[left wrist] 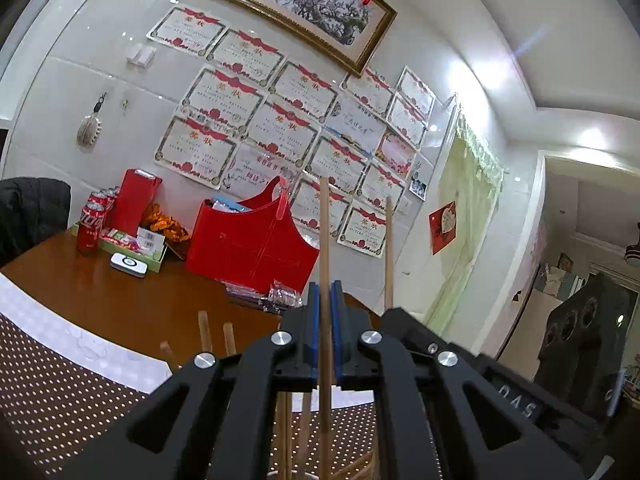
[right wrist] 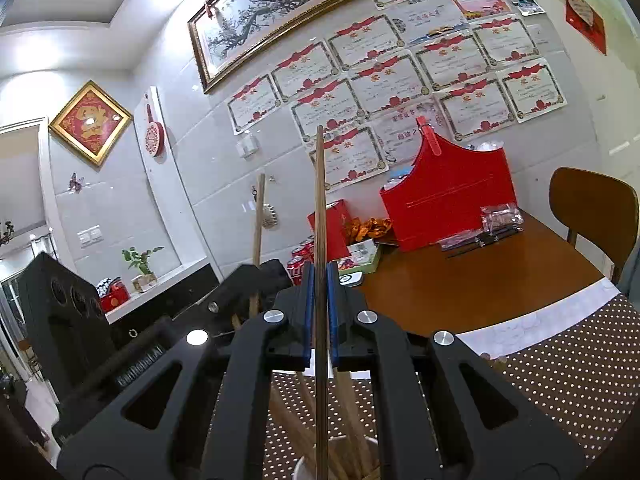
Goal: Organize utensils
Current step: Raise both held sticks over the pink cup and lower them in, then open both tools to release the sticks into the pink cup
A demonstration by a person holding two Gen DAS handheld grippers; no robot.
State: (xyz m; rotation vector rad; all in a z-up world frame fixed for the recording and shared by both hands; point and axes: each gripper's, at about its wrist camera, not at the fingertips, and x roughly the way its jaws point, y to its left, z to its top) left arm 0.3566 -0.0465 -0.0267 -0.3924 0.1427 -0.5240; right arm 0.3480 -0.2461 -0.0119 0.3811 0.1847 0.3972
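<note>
My left gripper point(left wrist: 325, 308) is shut on a wooden chopstick point(left wrist: 324, 232) that stands upright between its blue pads. My right gripper point(right wrist: 319, 292) is shut on a darker wooden chopstick point(right wrist: 319, 200), also upright. Each gripper shows in the other's view: the right one point(left wrist: 404, 320) with its chopstick point(left wrist: 388, 248), the left one point(right wrist: 248, 280) with its chopstick point(right wrist: 258, 220). Below the jaws, several more chopsticks point(right wrist: 348, 432) stand in a white cup point(right wrist: 304, 470). Other chopstick tips point(left wrist: 204, 330) rise at the left in the left wrist view.
A dotted brown placemat point(right wrist: 560, 380) lies on the wooden table point(right wrist: 460, 292). At the wall side stand a red gift box point(left wrist: 248, 240), cola cans point(left wrist: 90, 228), a red bag point(left wrist: 136, 200) and plastic packets point(right wrist: 500, 220). A wooden chair point(right wrist: 592, 204) stands at the right.
</note>
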